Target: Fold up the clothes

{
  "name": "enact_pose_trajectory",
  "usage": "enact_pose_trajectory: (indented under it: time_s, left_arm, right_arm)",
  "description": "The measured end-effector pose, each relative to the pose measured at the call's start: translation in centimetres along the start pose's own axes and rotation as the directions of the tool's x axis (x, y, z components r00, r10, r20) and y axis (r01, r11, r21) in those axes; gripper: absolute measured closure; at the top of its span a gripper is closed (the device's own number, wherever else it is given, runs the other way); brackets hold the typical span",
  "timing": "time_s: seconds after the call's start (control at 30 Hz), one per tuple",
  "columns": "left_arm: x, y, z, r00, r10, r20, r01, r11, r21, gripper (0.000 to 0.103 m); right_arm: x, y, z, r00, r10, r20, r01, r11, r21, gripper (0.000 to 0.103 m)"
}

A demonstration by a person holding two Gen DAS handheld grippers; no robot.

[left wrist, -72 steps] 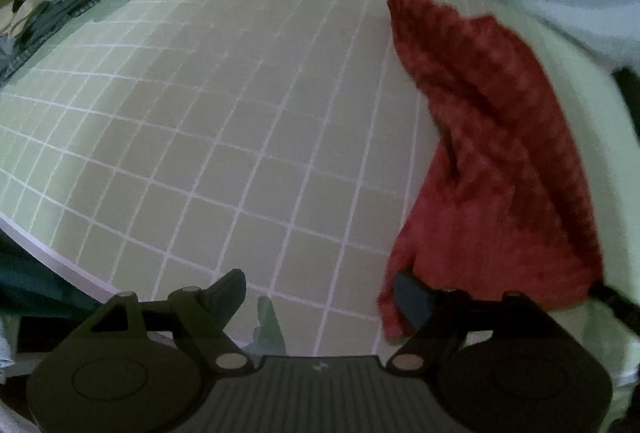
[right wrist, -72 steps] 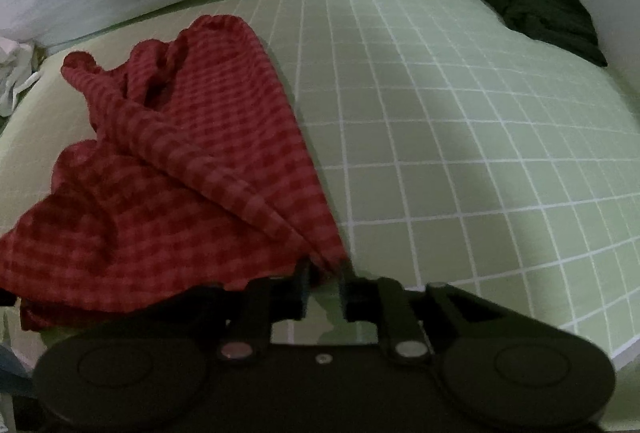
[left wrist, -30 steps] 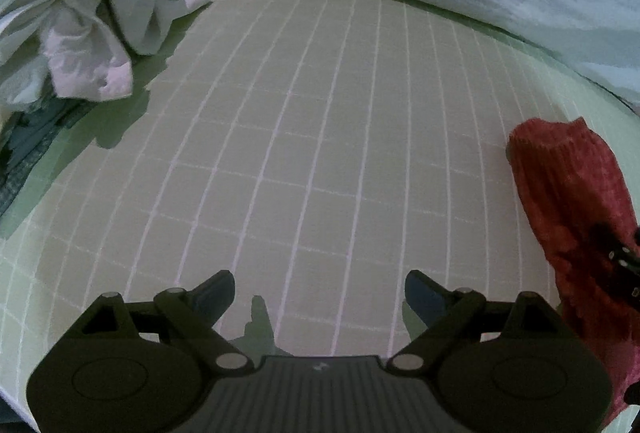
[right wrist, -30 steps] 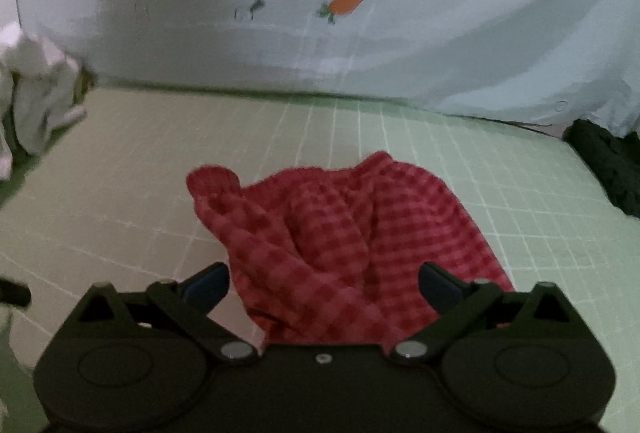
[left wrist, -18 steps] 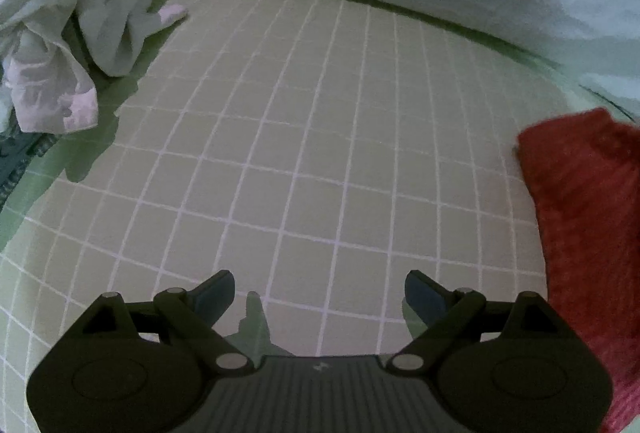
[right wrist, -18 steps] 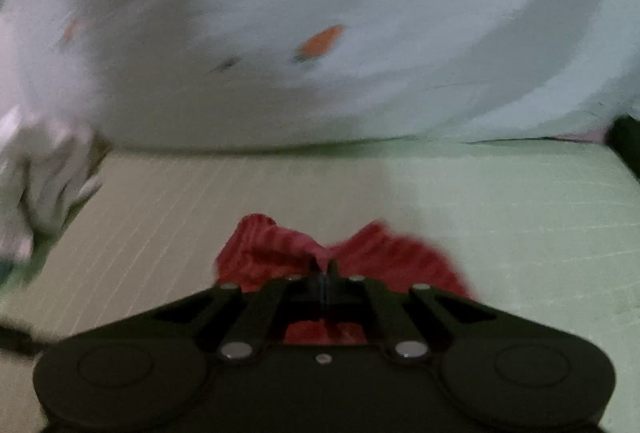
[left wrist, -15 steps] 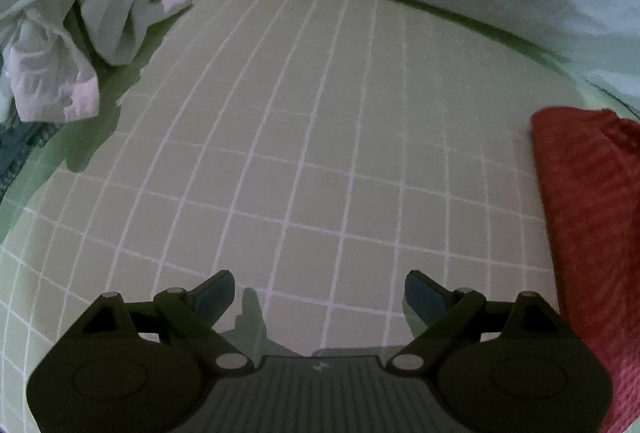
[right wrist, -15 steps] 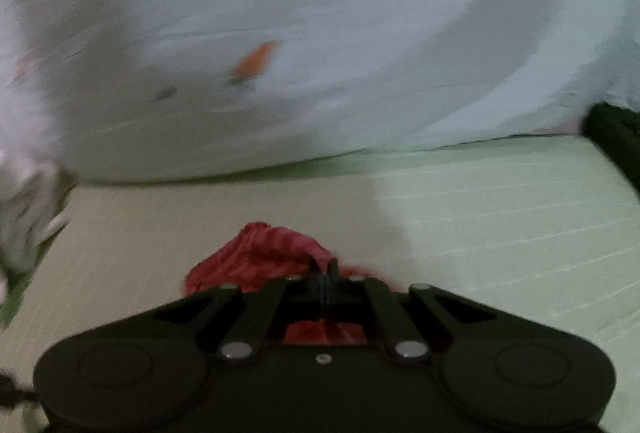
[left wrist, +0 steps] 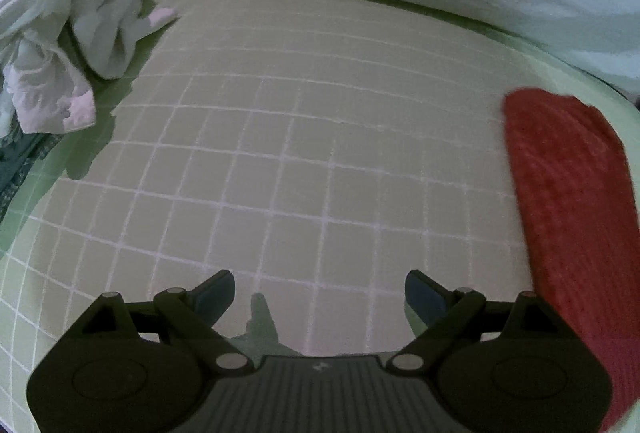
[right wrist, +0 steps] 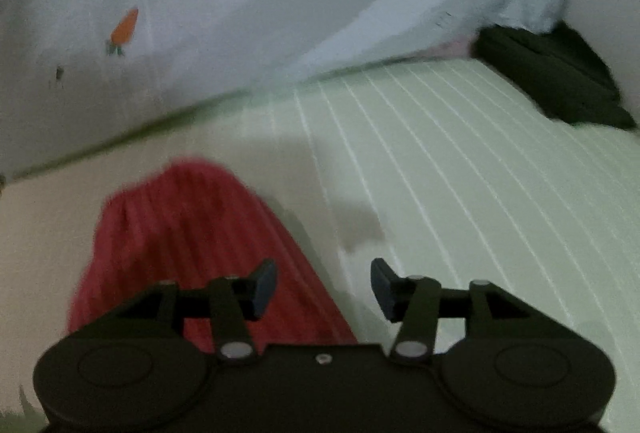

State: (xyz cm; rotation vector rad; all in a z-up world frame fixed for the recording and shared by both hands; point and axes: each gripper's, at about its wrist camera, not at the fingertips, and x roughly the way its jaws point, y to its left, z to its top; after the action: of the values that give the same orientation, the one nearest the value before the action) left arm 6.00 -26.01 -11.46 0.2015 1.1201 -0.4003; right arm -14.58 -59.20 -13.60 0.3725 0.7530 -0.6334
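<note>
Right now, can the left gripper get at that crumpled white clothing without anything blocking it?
Probably yes. The left gripper is open and empty, and only bare gridded mat lies between it and the white clothing. The red checked garment sits off to the other side.

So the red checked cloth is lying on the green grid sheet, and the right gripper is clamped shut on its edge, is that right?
Not quite. The right wrist view shows the right gripper with its jaws apart and opening, nothing pinched between them; the red checked cloth lies beside and under its left finger. The rest holds: the cloth is lying on the green grid sheet.
</note>
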Motion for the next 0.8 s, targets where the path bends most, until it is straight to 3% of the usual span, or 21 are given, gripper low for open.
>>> enact_pose_trajectory:
  time_s: [0.23, 0.43, 0.63, 0.7, 0.73, 0.8]
  left_arm:
    - [-2.2, -3.5, -2.9, 0.999, -0.041, -0.008, 0.041, 0.998, 0.047, 0.011]
    - [-3.6, -7.7, -5.0, 0.994, -0.112, 0.0, 0.111, 0.992, 0.061, 0.014]
    - [-3.9, -11.5, -7.6, 0.986, -0.164, -0.035, 0.167, 0.983, 0.08, 0.031]
    - [-3.8, -11.9, -8.1, 0.985, -0.166, -0.054, 0.169, 0.983, 0.068, 0.04]
    - [-3.7, -12.1, -8.4, 0.984, -0.167, -0.064, 0.171, 0.983, 0.062, 0.048]
    - [-3.6, -12.0, -8.6, 0.982, -0.175, -0.068, 0.176, 0.984, 0.016, 0.055]
  right_arm:
    - [-3.3, -3.3, -5.3, 0.996, -0.071, -0.06, 0.073, 0.997, 0.032, 0.05]
    - [-5.1, -4.1, -6.6, 0.998, -0.014, -0.069, 0.013, 1.0, -0.022, 0.055]
    - [-5.4, -4.4, -7.4, 0.992, 0.068, -0.107, -0.085, 0.983, -0.16, 0.072]
    - [-5.0, -4.3, -7.6, 0.99, 0.075, -0.122, -0.099, 0.974, -0.205, 0.09]
    - [-4.8, -4.4, -7.6, 0.988, 0.083, -0.129, -0.11, 0.97, -0.216, 0.093]
    - [-4.9, -4.5, -7.7, 0.986, 0.109, -0.128, -0.136, 0.963, -0.234, 0.1]
